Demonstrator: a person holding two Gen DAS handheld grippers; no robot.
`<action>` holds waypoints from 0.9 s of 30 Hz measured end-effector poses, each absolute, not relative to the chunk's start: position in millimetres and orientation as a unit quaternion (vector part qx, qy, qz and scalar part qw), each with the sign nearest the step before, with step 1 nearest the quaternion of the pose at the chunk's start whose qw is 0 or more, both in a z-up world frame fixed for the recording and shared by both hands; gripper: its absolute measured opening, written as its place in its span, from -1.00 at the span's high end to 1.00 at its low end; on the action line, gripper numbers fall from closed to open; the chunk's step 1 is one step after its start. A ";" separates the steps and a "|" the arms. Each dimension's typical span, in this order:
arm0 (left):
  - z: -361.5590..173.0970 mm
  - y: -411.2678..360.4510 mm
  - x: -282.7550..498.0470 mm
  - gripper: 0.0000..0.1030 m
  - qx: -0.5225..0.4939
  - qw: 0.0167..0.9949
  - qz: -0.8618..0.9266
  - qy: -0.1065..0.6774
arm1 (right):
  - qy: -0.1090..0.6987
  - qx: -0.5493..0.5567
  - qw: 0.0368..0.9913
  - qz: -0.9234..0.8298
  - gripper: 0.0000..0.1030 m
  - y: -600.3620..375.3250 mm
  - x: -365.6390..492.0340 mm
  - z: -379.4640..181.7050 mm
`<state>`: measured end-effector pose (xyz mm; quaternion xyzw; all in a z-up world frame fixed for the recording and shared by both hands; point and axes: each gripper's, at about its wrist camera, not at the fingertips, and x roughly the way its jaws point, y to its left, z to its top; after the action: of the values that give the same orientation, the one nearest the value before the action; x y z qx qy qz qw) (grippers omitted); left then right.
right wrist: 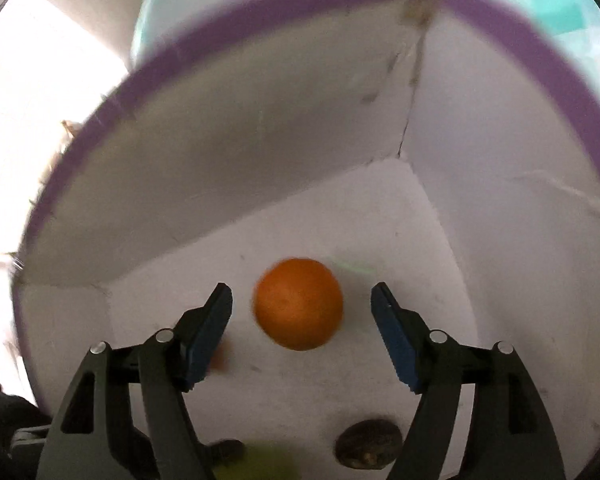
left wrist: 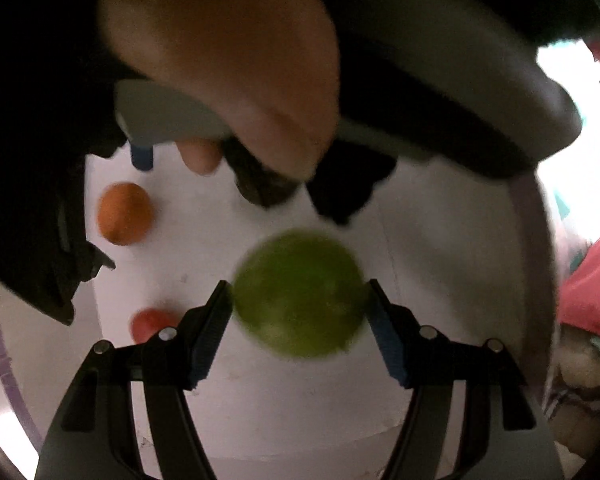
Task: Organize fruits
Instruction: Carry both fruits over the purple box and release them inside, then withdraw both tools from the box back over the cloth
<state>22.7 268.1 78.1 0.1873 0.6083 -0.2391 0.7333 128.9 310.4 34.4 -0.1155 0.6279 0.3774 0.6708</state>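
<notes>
L gripper was clamped on a green fruit, prob a lime or small green apple, w/ both blue pads touching its sides at mid-frame of the left wrist view. Blur made the skin hard to read. Below it lay the white floor of a box; an orange sat at left of frame, a small red fruit at lower left just beside the L finger. A hand filled the upper part of that frame, holding the other tool.

R gripper stood released: jaws wide, the orange between them but clear of both pads, resting on the box floor near centre of the right wrist view. A brown, rough fruit, maybe a kiwi, lay at the bottom edge. The box had a purple rim.

Judgement: both round fruits looked firm, light, smooth-skinned and apt to roll; best taken across the widest middle w/ modest squeeze to avoid bruising. The green 1 seemed held that way.

No brands, labels or writing were legible.
</notes>
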 end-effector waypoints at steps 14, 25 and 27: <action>191.4 281.7 -37.2 -0.85 0.087 0.895 0.043 0.435 | 0.528 0.033 0.763 0.372 -0.62 172.6 68.5 164.0; 223.7 146.4 -114.9 -0.97 0.085 0.931 0.016 0.356 | 0.478 0.099 0.833 0.262 -0.69 2.6 -45.0 173.2; 213.7 115.1 -129.3 -0.97 0.094 0.929 -0.011 0.359 | 0.475 0.110 0.841 0.236 -0.69 -31.1 -61.4 169.6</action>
<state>-129.3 115.1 213.7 0.0941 0.3585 -0.0106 0.9287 -61.4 -31.1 169.6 0.1101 0.4751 0.2358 0.8406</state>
